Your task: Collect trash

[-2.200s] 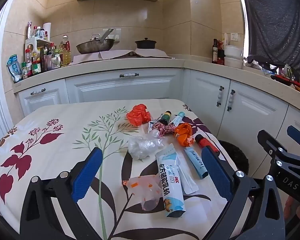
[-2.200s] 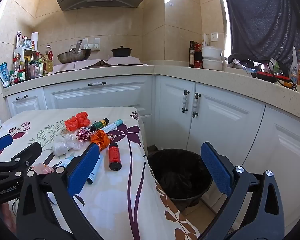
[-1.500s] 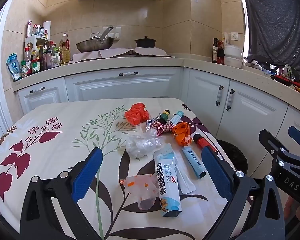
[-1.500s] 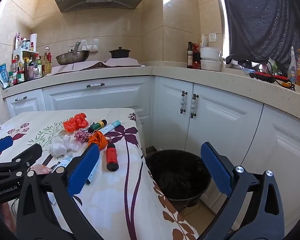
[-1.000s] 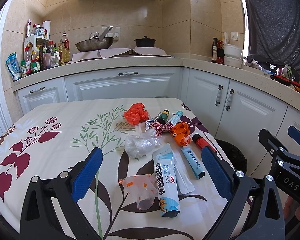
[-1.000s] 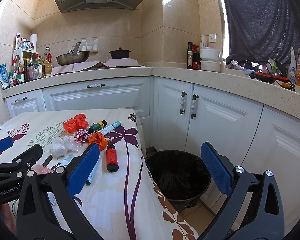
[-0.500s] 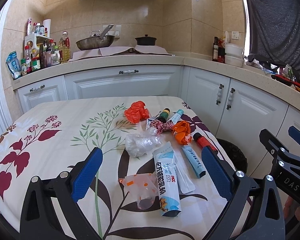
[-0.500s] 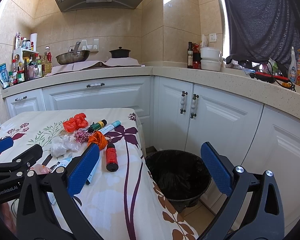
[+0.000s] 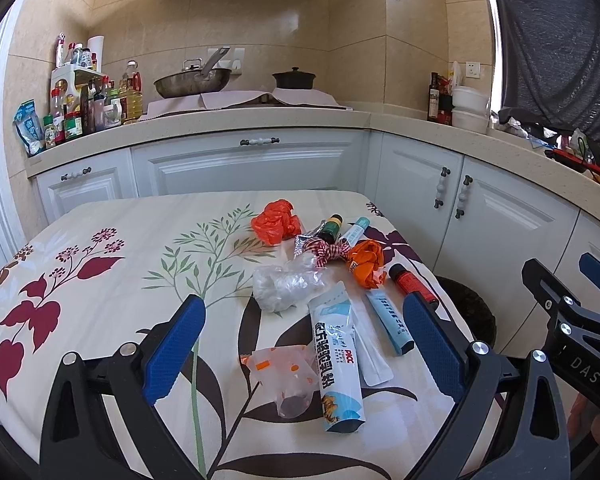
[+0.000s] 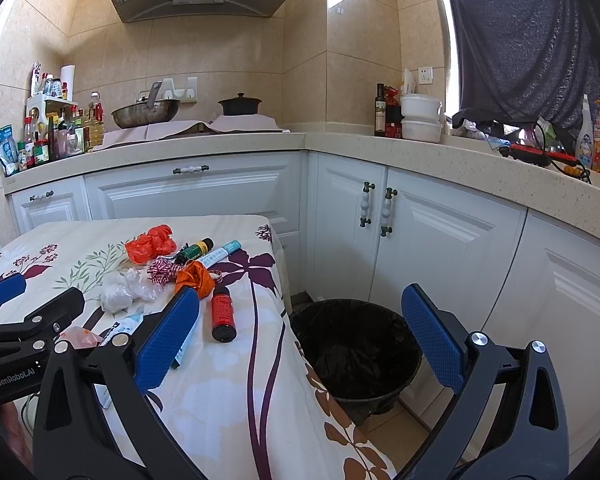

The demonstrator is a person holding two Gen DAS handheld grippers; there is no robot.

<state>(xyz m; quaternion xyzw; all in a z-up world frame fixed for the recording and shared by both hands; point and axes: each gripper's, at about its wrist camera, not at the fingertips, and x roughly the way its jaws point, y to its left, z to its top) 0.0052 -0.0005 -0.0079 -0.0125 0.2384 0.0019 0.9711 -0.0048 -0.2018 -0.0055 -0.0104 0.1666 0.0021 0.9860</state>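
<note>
Currently left gripper [image 9: 304, 344] is spread wide, empty, over the floral tablecloth [image 9: 100, 280]; clear crumpled plastic bag [image 9: 284, 282], white-and-blue tube [image 9: 338, 360] and small red bottle [image 9: 412, 284] lie between its fingers. Right gripper [image 10: 300, 340] is wide too, empty, over the black lined bin [image 10: 356, 352] beside the table.

Trash bin [image 9: 470, 312]: lower right of left wrist view, mostly hidden behind table edge and gripper finger | pale blue tube [image 10: 182, 350]: partly covered by right gripper finger [image 10: 166, 338] | condiment bottles [image 9: 84, 108]: upper left, labels too small to read
</note>
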